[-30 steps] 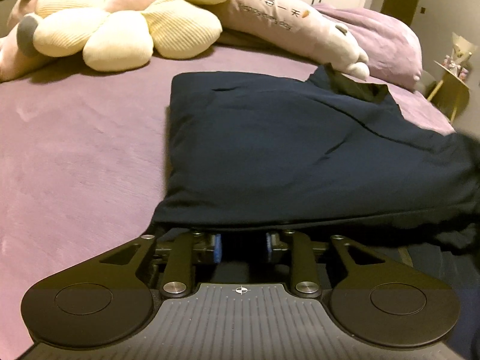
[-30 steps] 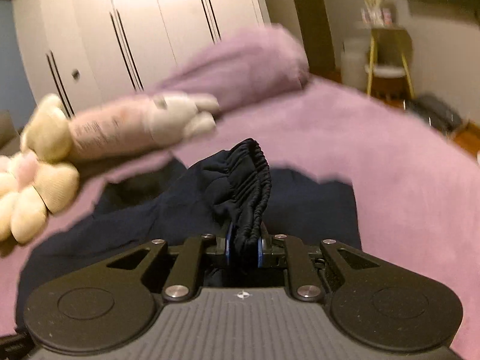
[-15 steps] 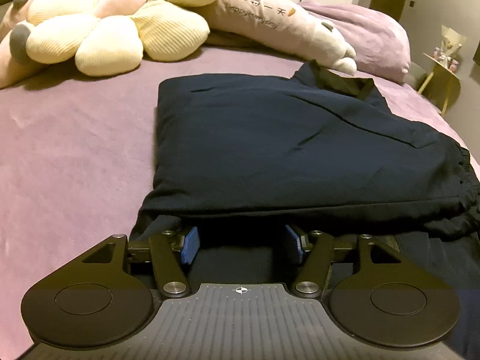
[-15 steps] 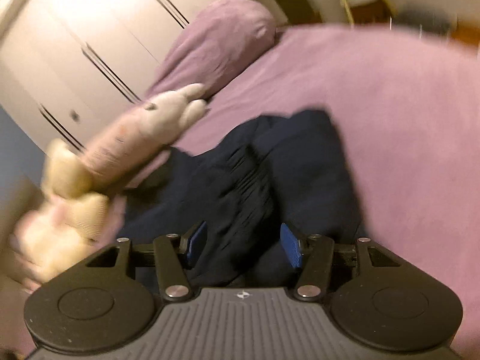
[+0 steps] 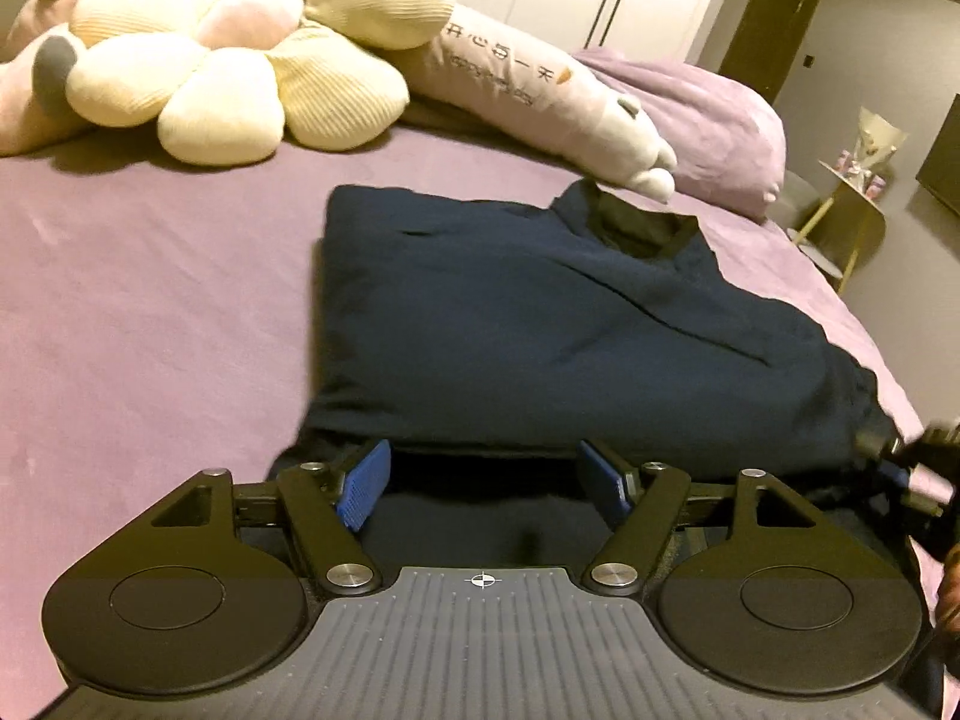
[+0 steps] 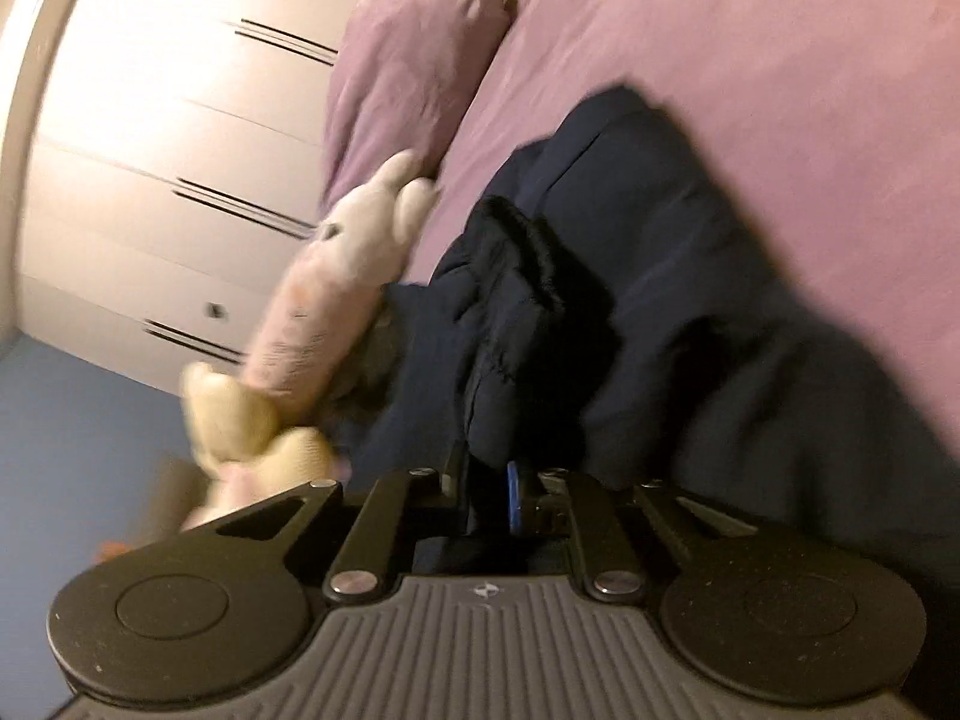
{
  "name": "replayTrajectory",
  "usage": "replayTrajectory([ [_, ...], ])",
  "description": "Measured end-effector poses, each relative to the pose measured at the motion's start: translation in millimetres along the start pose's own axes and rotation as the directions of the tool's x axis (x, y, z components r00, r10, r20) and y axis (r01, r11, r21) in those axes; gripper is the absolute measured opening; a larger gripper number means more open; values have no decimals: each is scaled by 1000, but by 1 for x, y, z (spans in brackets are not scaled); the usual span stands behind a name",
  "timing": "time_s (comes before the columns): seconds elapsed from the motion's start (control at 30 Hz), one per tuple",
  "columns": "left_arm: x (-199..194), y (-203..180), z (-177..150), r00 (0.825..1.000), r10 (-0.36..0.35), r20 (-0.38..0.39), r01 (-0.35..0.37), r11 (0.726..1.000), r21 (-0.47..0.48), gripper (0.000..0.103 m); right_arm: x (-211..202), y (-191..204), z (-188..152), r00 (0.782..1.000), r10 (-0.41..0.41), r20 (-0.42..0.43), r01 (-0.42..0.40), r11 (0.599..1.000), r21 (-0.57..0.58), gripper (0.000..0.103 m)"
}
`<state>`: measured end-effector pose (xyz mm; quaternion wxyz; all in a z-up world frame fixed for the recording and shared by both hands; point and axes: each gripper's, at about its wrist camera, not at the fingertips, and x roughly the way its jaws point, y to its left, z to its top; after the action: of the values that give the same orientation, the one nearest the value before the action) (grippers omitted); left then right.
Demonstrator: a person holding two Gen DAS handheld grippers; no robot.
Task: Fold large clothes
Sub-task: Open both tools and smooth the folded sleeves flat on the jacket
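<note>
the dark navy folded garment (image 5: 540,324) lay on the mauve bedspread (image 5: 150,300), just short of the cream flower-shaped plush cushion (image 5: 240,60). the left gripper (image 5: 483,474), clamped on the near hem a second before, had let go and stood wide. the right gripper (image 6: 489,492), briefly open, had closed again on a bunched fold, probably to start the next fold.

Black tongs (image 5: 486,474), blue ribbed pads (image 5: 360,483), silver screws.

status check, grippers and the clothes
Left gripper open at near edge. Right gripper shut on navy garment, folded on bed. Nothing blocking.
</note>
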<state>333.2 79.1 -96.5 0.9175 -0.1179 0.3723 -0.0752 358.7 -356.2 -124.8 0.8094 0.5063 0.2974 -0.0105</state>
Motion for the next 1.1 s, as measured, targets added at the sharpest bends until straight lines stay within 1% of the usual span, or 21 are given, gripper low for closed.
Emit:
replayTrajectory([
  [0.07, -1, -1, 3, 1000, 12, 4, -12, 1000, -3, 75, 2, 3, -6, 993, -118, 0, 117, 989, -85, 11],
  [0.17, -1, -9, 8, 999, 29, 15, -29, 999, 24, 75, 10, 18, -11, 980, -200, 3, 195, 952, -238, 10],
  [0.23, -1, -13, 14, 998, 51, 42, -53, 997, 57, 77, 5, 31, -10, 972, -234, 15, 228, 932, -283, 21],
  [0.27, 0, -14, 17, 996, 66, 60, -70, 995, 70, 78, -1, 38, -9, 968, -247, 42, 248, 924, -291, 24],
  [0.3, 2, -15, 19, 994, 82, 74, -87, 993, 76, 78, -10, 41, -9, 962, -261, 82, 273, 914, -301, 31],
  [0.33, 6, -16, 23, 992, 96, 84, -103, 992, 78, 78, -20, 48, -11, 948, -282, 145, 315, 895, -316, 34],
  [0.4, 18, -22, 29, 991, 105, 87, -112, 991, 78, 80, -27, 62, -13, 902, -330, 279, 416, 838, -354, 43],
  [0.43, 26, -25, 31, 991, 104, 88, -111, 990, 81, 81, -26, 71, -16, 888, -324, 326, 438, 810, -390, 43],
  [0.47, 35, -30, 33, 989, 111, 93, -119, 990, 81, 81, -23, 78, -18, 896, -290, 337, 420, 800, -428, 43],
  [0.53, 53, -38, 36, 987, 123, 99, -132, 988, 84, 83, -7, 93, -24, 941, -184, 284, 312, 796, -518, 43],
  [0.57, 61, -43, 38, 986, 134, 100, -143, 986, 84, 84, 4, 101, -31, 959, -133, 252, 258, 777, -574, 43],
  [0.63, 81, -51, 39, 984, 152, 95, -162, 980, 112, 88, 35, 117, -45, 978, -85, 188, 192, 704, -683, 40],
  [0.7, 99, -58, 39, 979, 186, 86, -199, 964, 175, 89, 65, 118, -51, 992, -71, 105, 126, 676, -727, 36],
  [0.73, 104, -59, 38, 976, 198, 87, -211, 958, 192, 92, 78, 115, -53, 993, -92, 75, 117, 658, -744, 29],
  [0.83, 118, -55, 33, 977, 202, 75, -213, 956, 202, 98, 102, 95, -48, 967, -209, 147, 243, 577, -780, 21],
  [0.87, 120, -53, 31, 977, 198, 80, -211, 956, 206, 99, 101, 89, -42, 960, -215, 181, 274, 571, -773, 12],
  [0.9, 122, -52, 31, 978, 192, 84, -206, 955, 215, 100, 98, 82, -33, 952, -225, 209, 303, 580, -756, 0],
  [0.97, 123, -51, 29, 977, 192, 92, -208, 950, 231, 102, 88, 67, -15, 941, -235, 245, 339, 625, -703, 0],
  [1.0, 123, -51, 28, 977, 190, 94, -207, 951, 231, 102, 81, 62, -10, 940, -230, 252, 341, 631, -697, 0],
  [1.07, 121, -50, 28, 977, 194, 88, -209, 952, 224, 102, 76, 61, -12, 938, -233, 258, 347, 613, -710, 0],
  [1.1, 120, -50, 29, 977, 196, 82, -210, 953, 217, 102, 75, 64, -16, 931, -246, 269, 364, 591, -720, 0],
])
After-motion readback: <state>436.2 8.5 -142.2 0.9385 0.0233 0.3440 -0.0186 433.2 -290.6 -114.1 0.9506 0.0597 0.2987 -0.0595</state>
